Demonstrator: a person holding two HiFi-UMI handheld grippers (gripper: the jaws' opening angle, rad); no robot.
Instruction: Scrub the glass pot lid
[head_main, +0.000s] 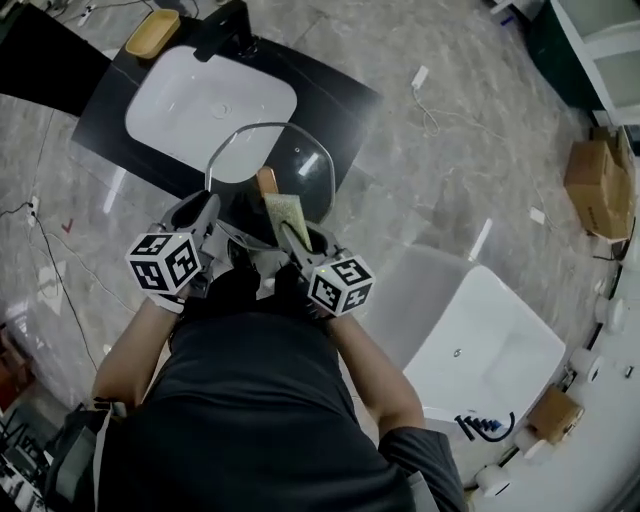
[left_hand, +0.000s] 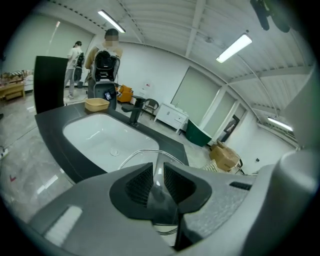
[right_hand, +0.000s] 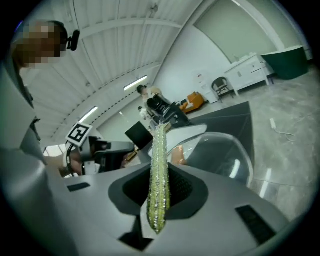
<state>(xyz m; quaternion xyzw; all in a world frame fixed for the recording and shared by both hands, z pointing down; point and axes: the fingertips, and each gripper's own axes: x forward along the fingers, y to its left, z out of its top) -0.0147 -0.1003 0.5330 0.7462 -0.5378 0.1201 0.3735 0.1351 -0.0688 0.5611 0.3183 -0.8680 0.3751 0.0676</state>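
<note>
Grey jaws of the left gripper (left_hand: 158, 172) are clamped on the edge of the lid (left_hand: 159, 159). The clear glass runs up between the ribbed pads, and its metal rim arches beyond them. The right gripper (right_hand: 160, 172) is clenched on a green pad (right_hand: 159, 150), seen edge-on and sticking out well past the jaw tips.

From the head view, the two grippers sit side by side in front of the person's chest, marker cubes toward the body. The lid (head_main: 285, 155) stands tilted above them, held by its lower left edge. The pad lies across the lid's lower part, just beside the brown knob (head_main: 266, 182). Whether it presses on the glass I cannot tell.

Past the lid is a black worktop (head_main: 110, 110) with a white sink (head_main: 200, 100) set into it. The lid hangs over the worktop's near edge and overlaps the sink's near rim in this view. A black tap (head_main: 232, 28) stands at the far side of the sink, and a yellow dish (head_main: 152, 34) rests on the worktop near it.

On the grey marbled floor (head_main: 450, 150), to the person's right, is a white tub (head_main: 500, 350), and a cardboard box (head_main: 595, 185) is further off. In the left gripper view, two people (left_hand: 92, 57) stand in the background behind the worktop
</note>
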